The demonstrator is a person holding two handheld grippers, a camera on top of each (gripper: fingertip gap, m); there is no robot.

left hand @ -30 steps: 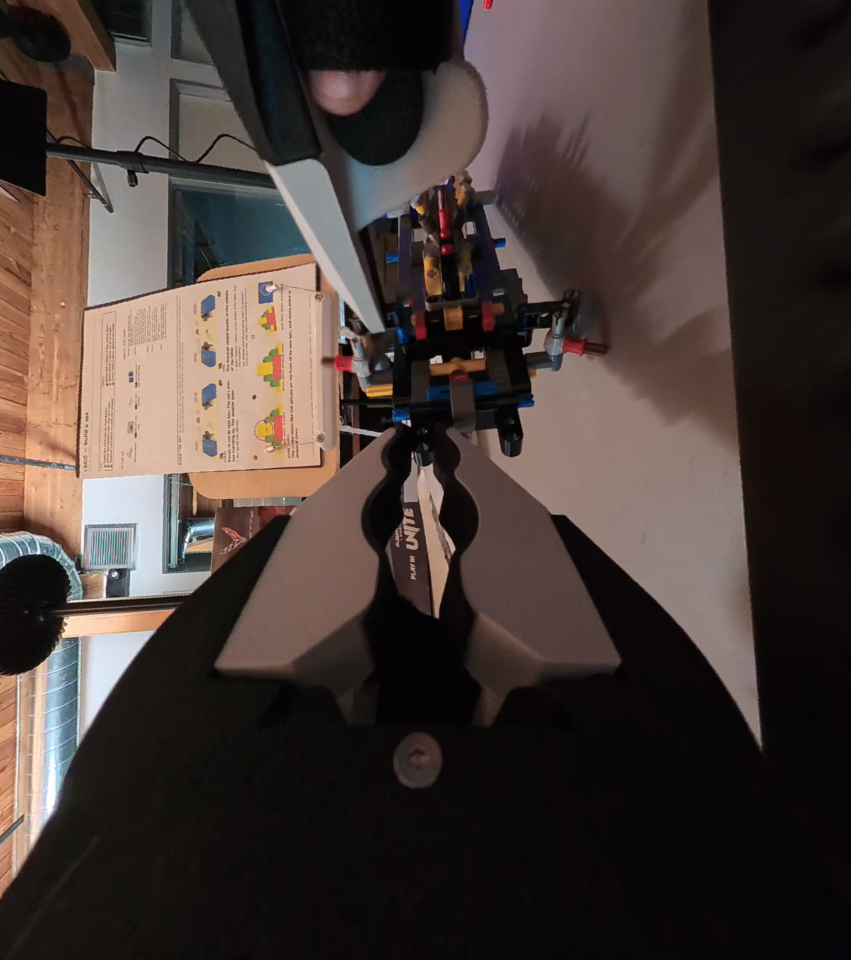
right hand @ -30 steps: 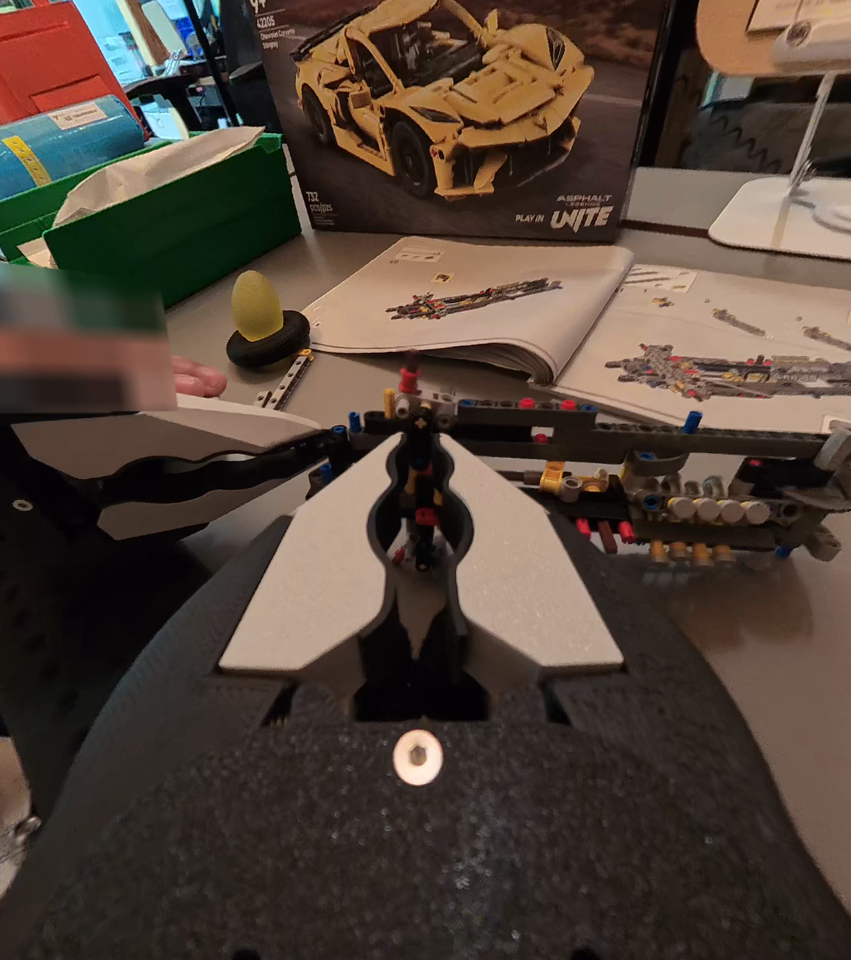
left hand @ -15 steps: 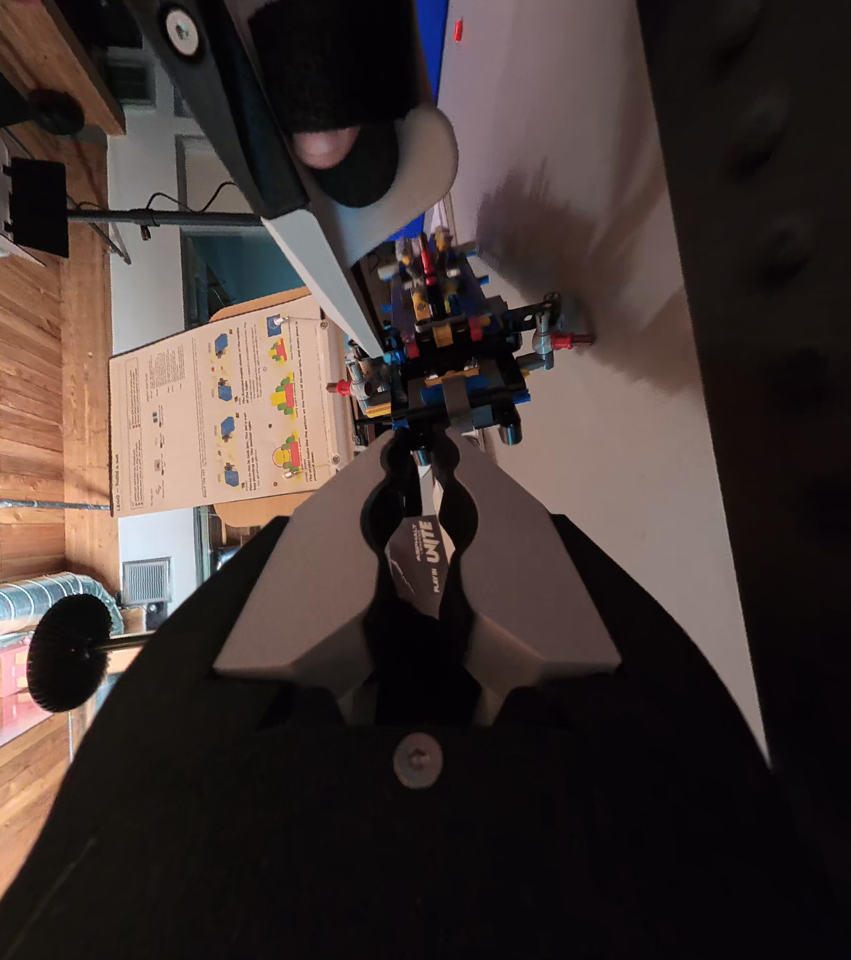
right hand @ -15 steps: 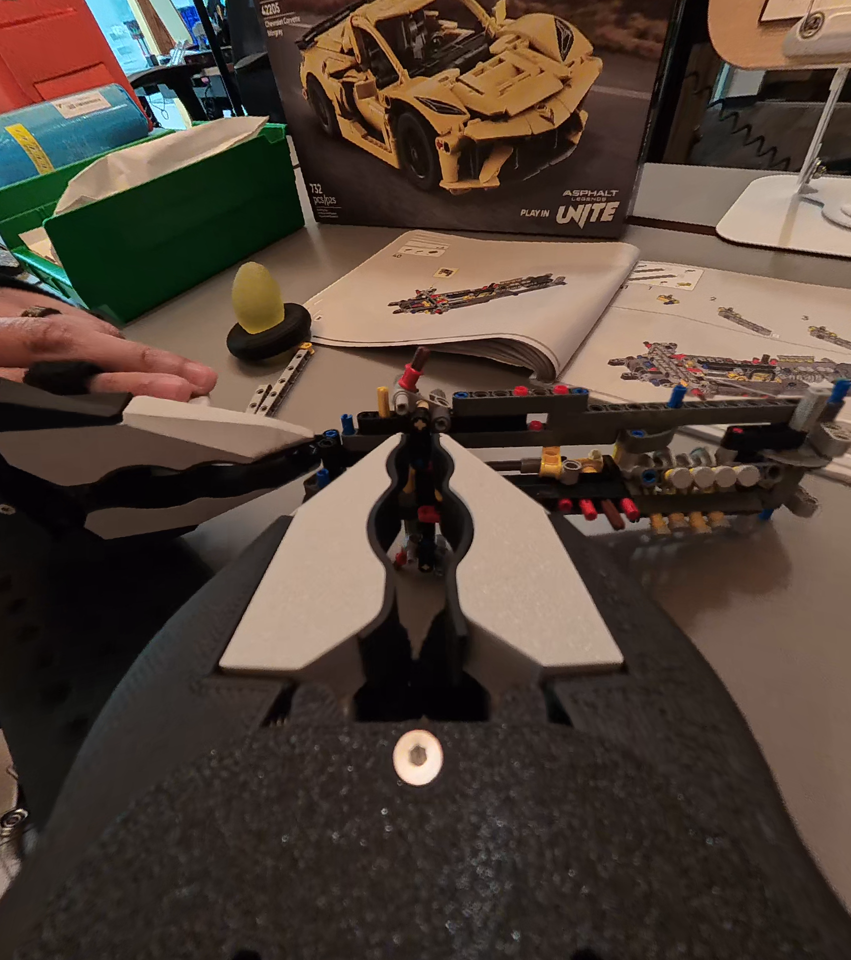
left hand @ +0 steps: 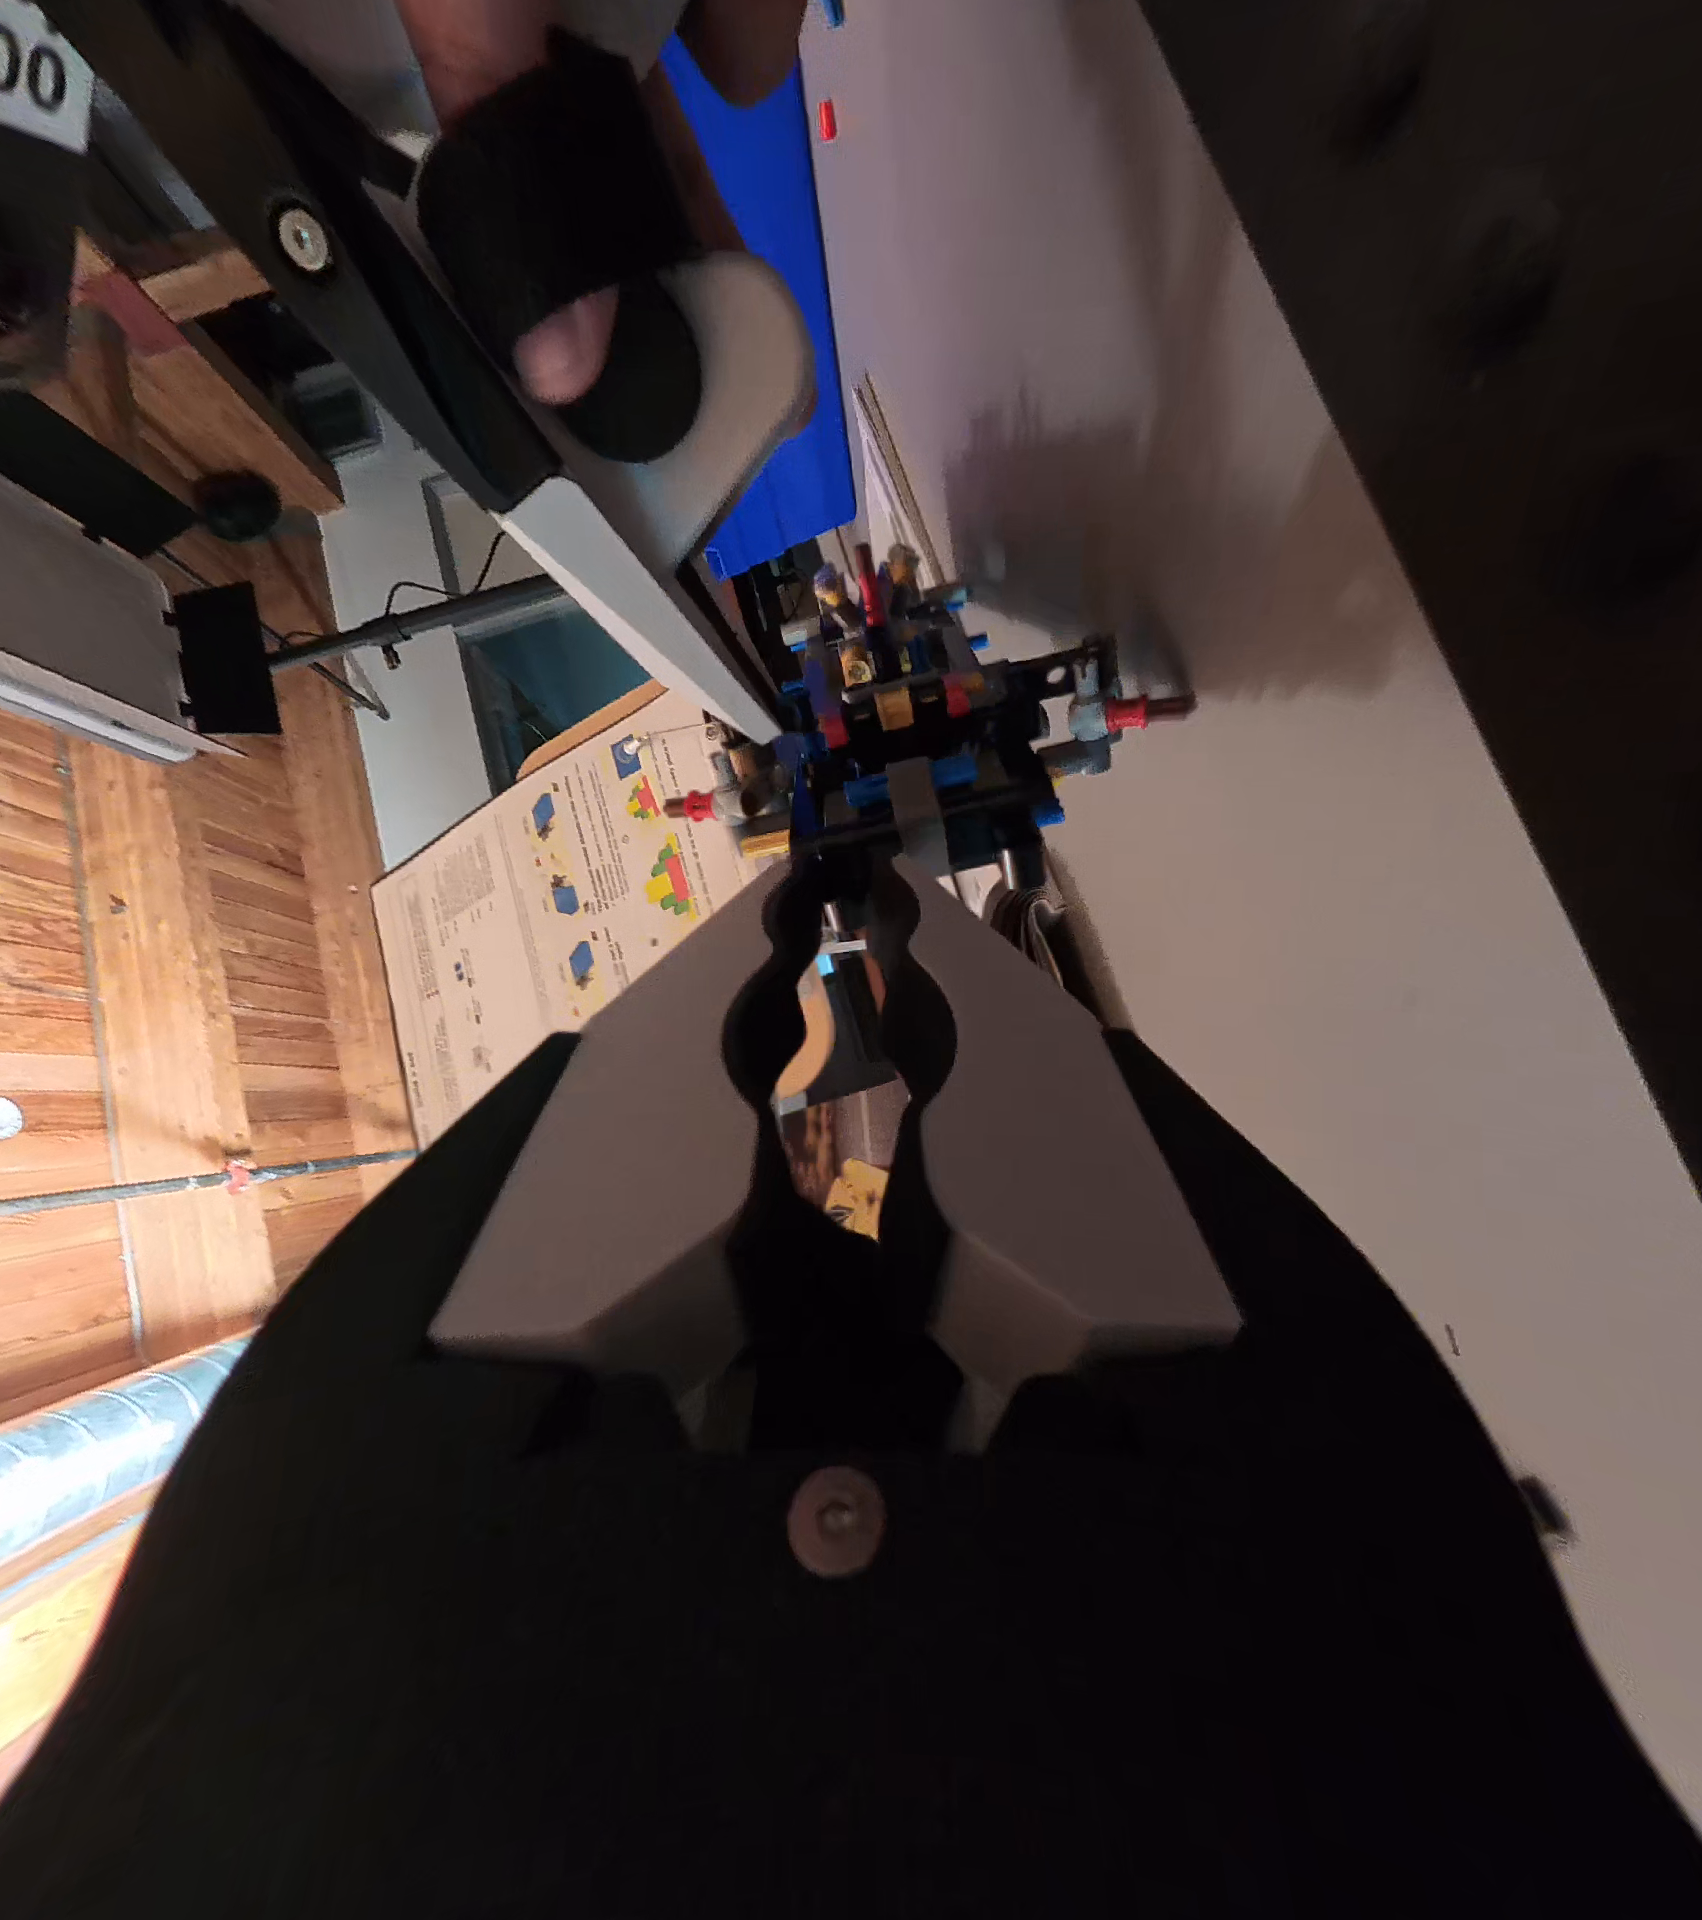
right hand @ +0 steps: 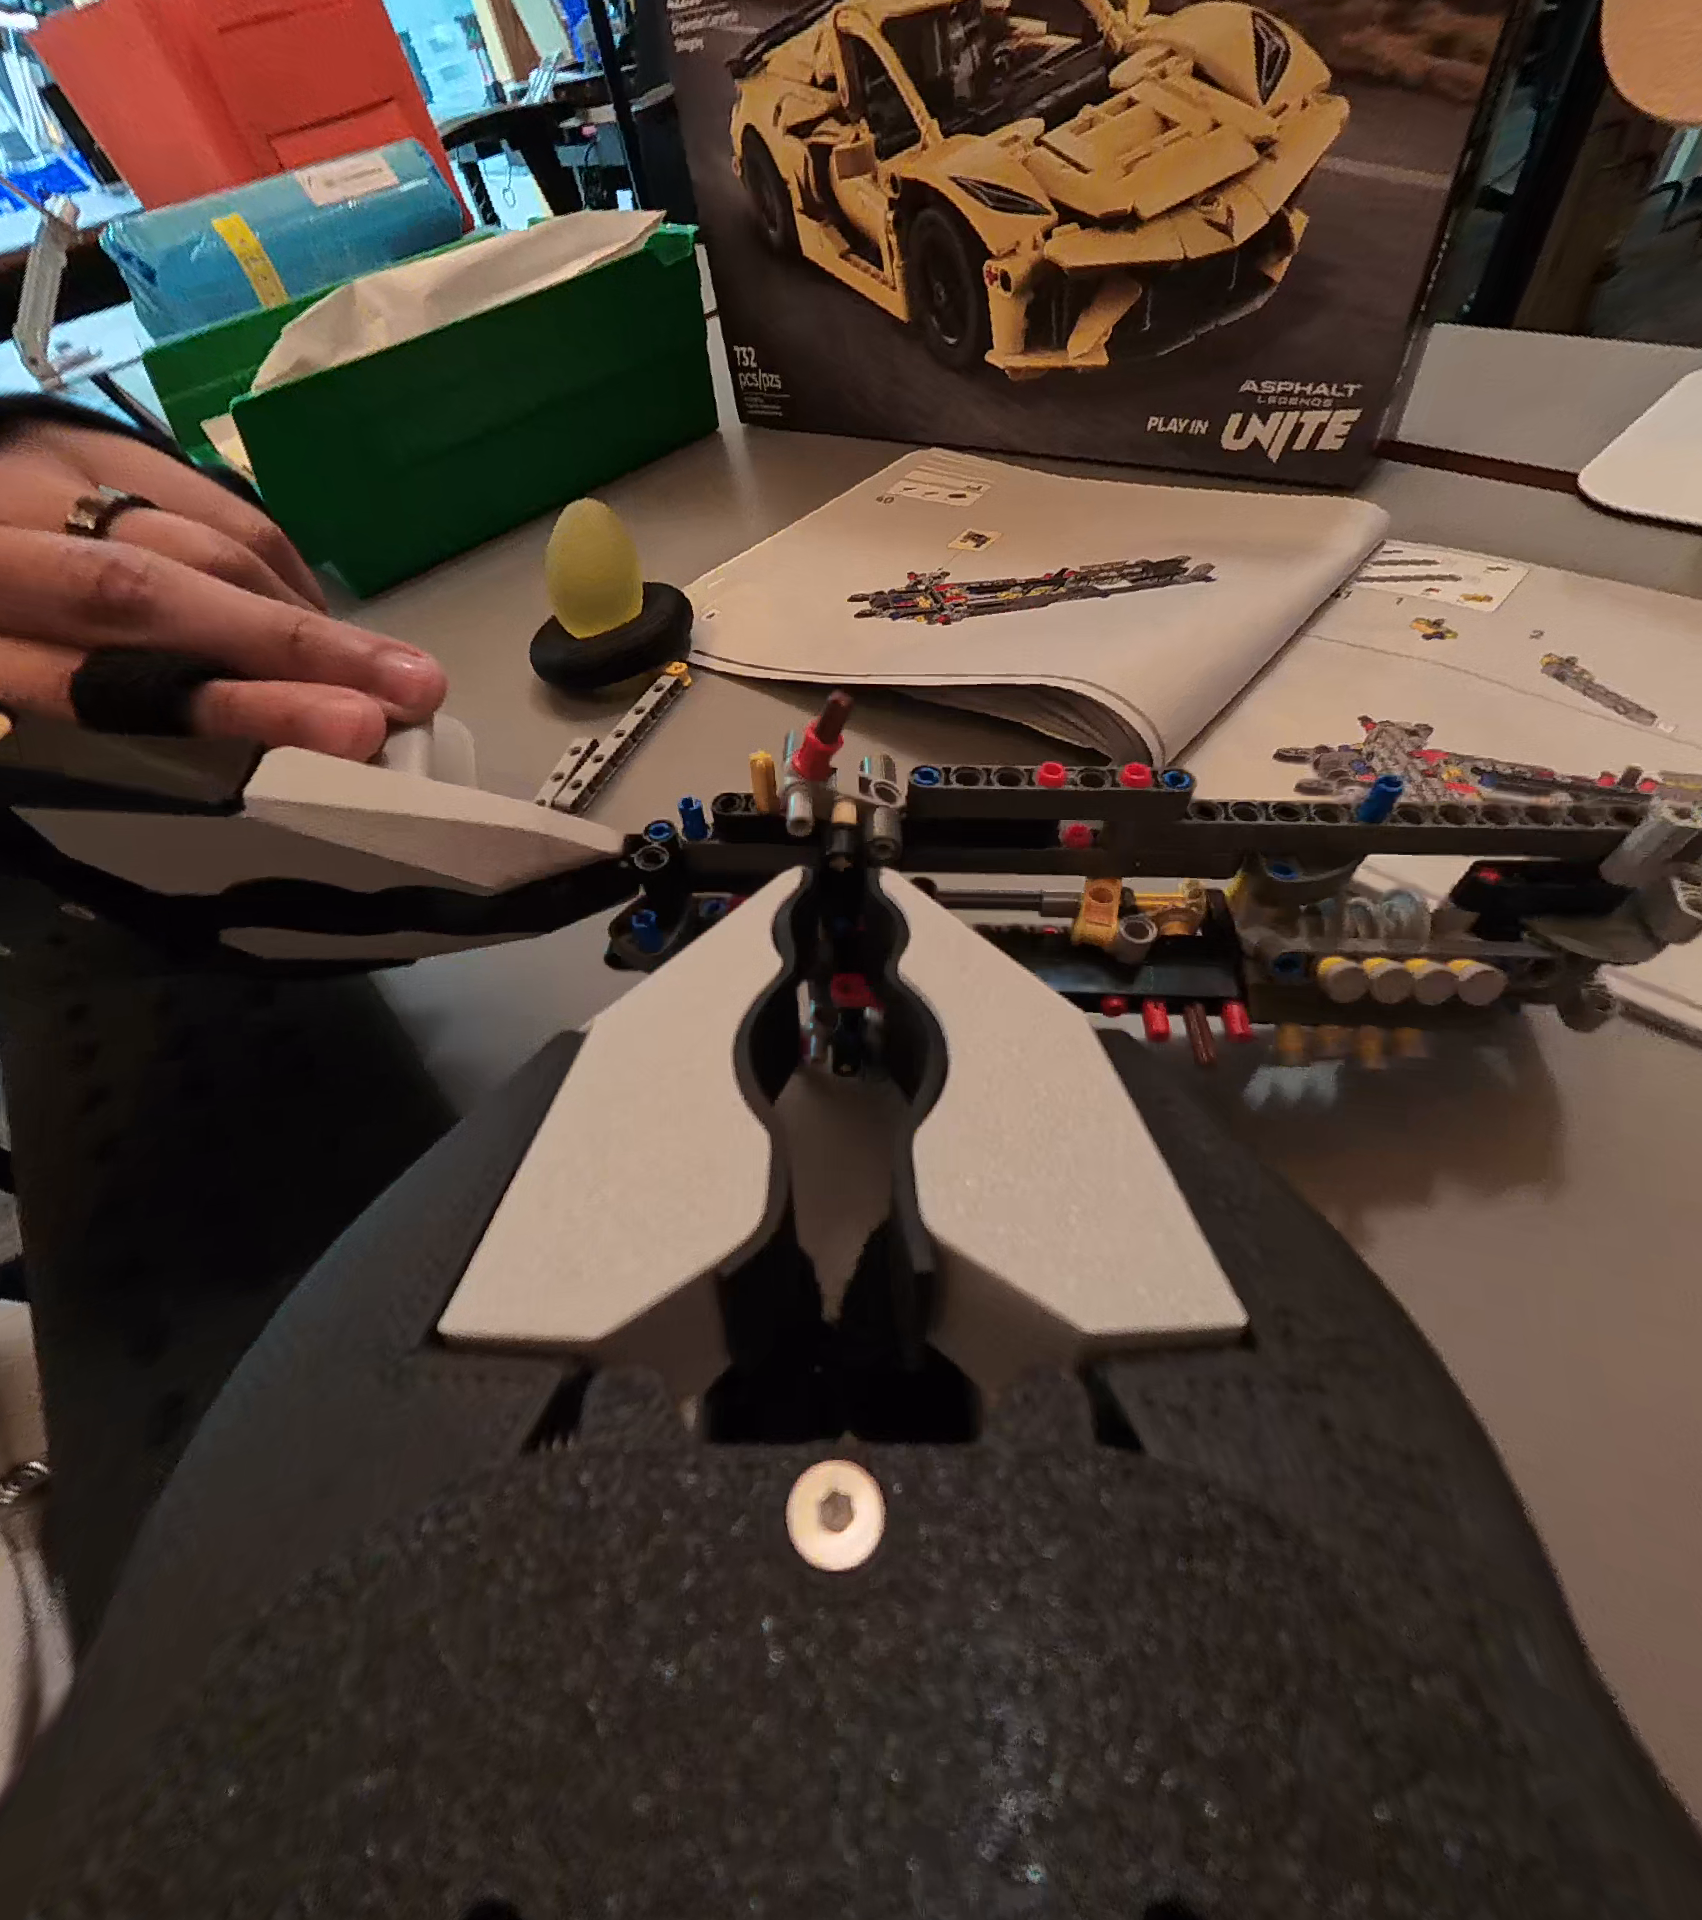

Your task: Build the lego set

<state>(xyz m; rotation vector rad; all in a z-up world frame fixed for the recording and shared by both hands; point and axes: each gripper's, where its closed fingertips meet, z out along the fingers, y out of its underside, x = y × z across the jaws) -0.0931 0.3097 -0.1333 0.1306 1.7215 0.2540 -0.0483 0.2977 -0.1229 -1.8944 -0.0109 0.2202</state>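
In the left wrist view the picture is turned on its side, with the grey table (left hand: 1294,935) running down the right. The left gripper (left hand: 842,868) has its grey fingers drawn almost together, the tips pinched on the near end of the lego chassis (left hand: 930,727); a narrow wavy gap stays open behind the tips. The right gripper (left hand: 769,727) comes in from the upper left, its tip touching the same end of the model, with a person's fingertip on its white pad. A red-tipped axle (left hand: 1138,712) sticks out of the model toward the table. Bare table lies beyond the model to the right, up to a dark edge. An instruction poster (left hand: 535,914) stands behind.

In the right wrist view the right gripper (right hand: 842,883) is nearly closed, its tips clamped on the long side of the lego chassis (right hand: 1138,862), which stretches left to right and seems lifted off the table (right hand: 1449,1247). The left gripper (right hand: 618,862) grips the model's left end, a person's hand (right hand: 151,623) on top of it. An open instruction booklet (right hand: 1034,592) lies just behind the model, and a loose grey beam (right hand: 608,748) lies near its left end. A yellow egg on a black ring (right hand: 603,603) sits beside the booklet. A green bin (right hand: 473,416) and the set's box (right hand: 1086,229) line the far edge. Open table lies in front and to the right.
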